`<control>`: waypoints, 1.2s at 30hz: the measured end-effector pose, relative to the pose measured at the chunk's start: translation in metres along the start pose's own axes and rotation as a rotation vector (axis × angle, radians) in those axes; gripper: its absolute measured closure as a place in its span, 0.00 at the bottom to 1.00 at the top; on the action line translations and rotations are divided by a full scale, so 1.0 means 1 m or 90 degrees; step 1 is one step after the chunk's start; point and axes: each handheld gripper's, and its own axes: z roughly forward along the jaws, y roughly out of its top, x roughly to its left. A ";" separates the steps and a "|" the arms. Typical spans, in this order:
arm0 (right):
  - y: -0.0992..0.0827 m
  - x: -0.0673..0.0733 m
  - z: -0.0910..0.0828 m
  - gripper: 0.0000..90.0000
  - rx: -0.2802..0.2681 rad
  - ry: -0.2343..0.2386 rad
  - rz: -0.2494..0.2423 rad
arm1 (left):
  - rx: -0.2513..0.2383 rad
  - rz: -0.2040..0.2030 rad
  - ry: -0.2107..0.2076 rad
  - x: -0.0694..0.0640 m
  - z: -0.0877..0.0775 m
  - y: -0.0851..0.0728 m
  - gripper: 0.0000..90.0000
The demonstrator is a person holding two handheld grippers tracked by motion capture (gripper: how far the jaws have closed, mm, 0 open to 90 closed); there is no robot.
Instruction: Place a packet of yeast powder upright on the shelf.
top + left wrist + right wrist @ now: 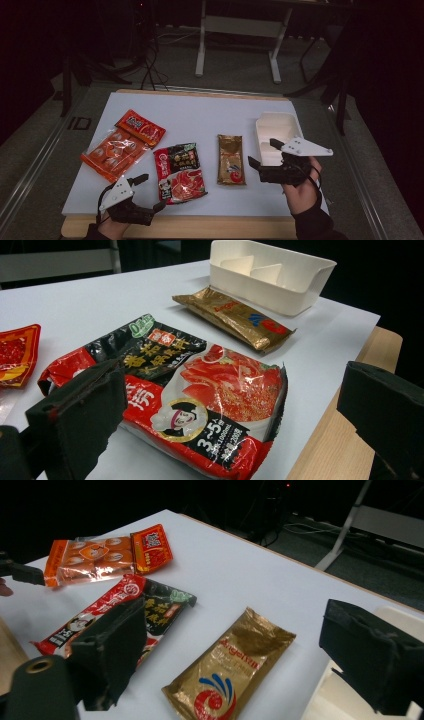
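White "3~5" on the black lower corner of the red-and-black packet (200, 390), large Chinese characters across its upper half, too stylised to make out, "Angel" in red script on the gold packet (231, 667), grey "ID" marking on the floor (79, 123) left of the table

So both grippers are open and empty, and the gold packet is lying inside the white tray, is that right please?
Not quite: the gold packet lies flat on the table beside the white tray, as the high view shows. Both the left gripper and right gripper are open and empty.
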 end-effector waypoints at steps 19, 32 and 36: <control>0.026 -0.026 0.055 0.10 0.039 -0.022 0.024 | 0.002 -0.002 -0.005 0.001 0.001 0.000 0.00; 0.018 -0.045 0.106 0.11 0.109 -0.036 0.065 | 0.007 -0.001 -0.009 0.001 0.001 -0.001 0.00; 0.012 -0.049 0.123 0.14 0.134 -0.026 0.080 | 0.006 -0.002 -0.008 0.001 0.001 0.000 0.00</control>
